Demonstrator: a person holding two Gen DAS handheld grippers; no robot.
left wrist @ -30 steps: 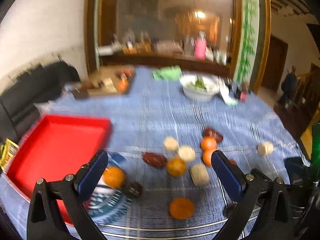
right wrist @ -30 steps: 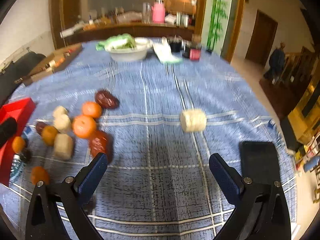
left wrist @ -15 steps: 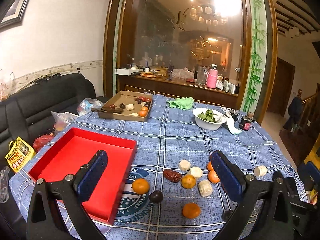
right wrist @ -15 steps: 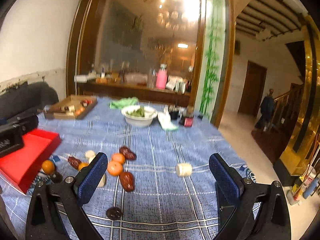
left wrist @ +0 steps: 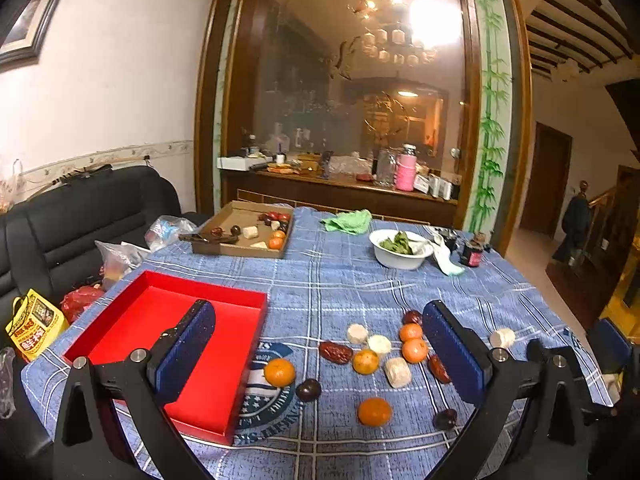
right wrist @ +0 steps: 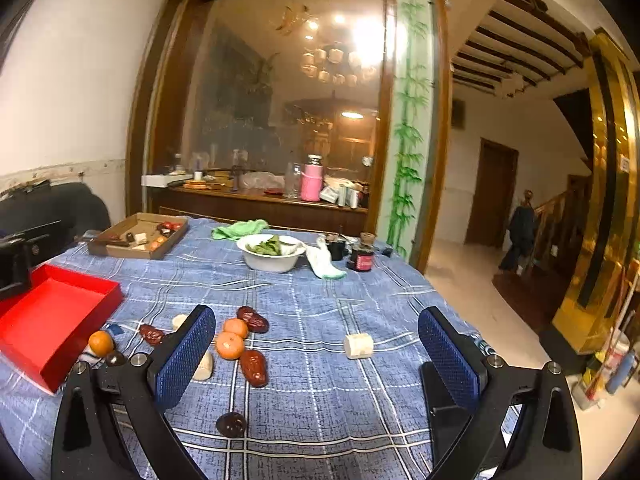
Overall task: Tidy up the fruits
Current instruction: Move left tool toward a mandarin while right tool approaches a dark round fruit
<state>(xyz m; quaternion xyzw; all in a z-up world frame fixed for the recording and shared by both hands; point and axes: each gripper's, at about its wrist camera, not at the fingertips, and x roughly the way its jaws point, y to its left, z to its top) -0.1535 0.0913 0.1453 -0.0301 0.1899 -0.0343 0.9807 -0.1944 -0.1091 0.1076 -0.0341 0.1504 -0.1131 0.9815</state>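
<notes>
Left claw point(left wrist: 320, 354) jaws apart, right claw point(right wrist: 316, 354) jaws apart, both empty above scattered fruits point(left wrist: 366, 361), red tray point(left wrist: 160, 320)

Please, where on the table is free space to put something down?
Free: inside the red tray; the cloth between the white bowl and the fruit cluster. Crowded: around that cluster, beside the tray's right wall.

A white bowl point(left wrist: 400, 258) of greens, green cloth point(left wrist: 347, 221), black sofa point(left wrist: 80, 216).
</notes>
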